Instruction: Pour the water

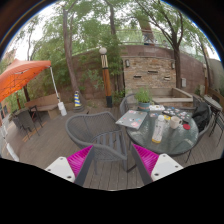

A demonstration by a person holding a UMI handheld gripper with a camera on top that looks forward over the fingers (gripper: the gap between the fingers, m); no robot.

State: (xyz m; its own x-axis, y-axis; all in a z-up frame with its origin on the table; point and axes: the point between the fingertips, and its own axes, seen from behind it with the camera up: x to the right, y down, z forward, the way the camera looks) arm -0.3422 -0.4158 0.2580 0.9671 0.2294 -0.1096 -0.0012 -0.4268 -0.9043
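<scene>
Hand-held gripper (pixel 113 163): fingers apart, holding nothing, well short of the desk (pixel 150 143). A bottle (pixel 158 128) stands upright on the desk, beyond and right of the fingers, among small items too small to identify. 1 chair (pixel 98 130) stands between gripper and desk. Judgement: bottle likely light, smooth, possibly slippery; grip mid-body, squarely.

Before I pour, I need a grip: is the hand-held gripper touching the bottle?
Apart. The gripper view shows the hand-held gripper open, with the bottle on the table well beyond its fingers.
</scene>
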